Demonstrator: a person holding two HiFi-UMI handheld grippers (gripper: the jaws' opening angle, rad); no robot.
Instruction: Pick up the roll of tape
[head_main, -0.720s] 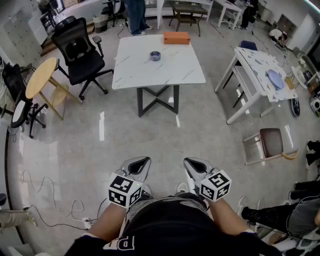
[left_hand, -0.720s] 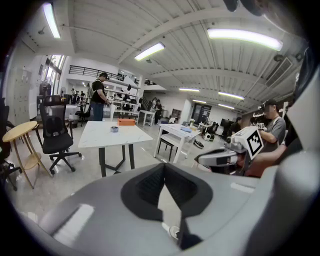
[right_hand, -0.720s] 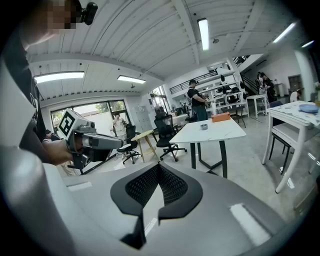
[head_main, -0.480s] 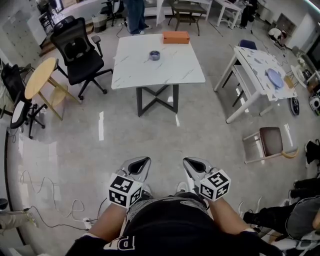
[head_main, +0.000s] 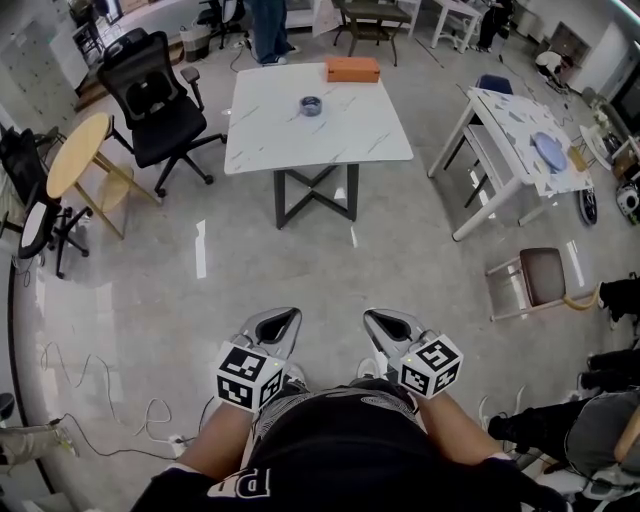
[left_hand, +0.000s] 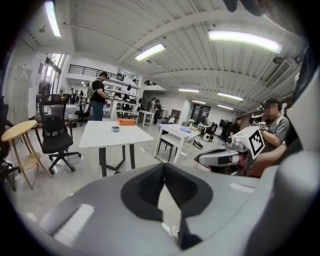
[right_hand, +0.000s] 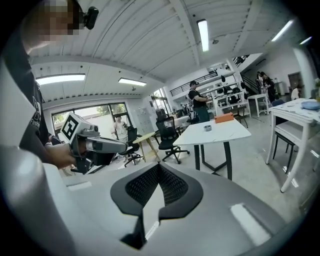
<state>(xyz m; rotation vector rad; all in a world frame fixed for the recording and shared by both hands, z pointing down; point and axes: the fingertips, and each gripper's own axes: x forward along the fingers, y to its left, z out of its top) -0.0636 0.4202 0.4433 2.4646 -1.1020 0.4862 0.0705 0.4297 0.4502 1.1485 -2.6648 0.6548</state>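
Observation:
The roll of tape (head_main: 311, 105) is a small grey ring on the far half of a white marble table (head_main: 300, 150), well ahead of me. It also shows as a small ring (left_hand: 115, 129) in the left gripper view and as a small ring (right_hand: 207, 128) in the right gripper view. An orange box (head_main: 352, 70) lies at the table's far edge. My left gripper (head_main: 280, 324) and right gripper (head_main: 384, 323) are held close to the body over the floor, far from the table. Both are shut and hold nothing.
A black office chair (head_main: 160, 95) and a round wooden table (head_main: 80, 155) stand left of the marble table. A second white table (head_main: 525, 140) and a low brown-seated chair (head_main: 545, 280) are on the right. Cables (head_main: 100, 400) lie on the floor at left. A person (head_main: 268, 25) stands beyond the table; others sit at right.
The view has shifted slightly, so the table and tape sit a little higher in the picture. Both grippers stay shut in the same place near the body.

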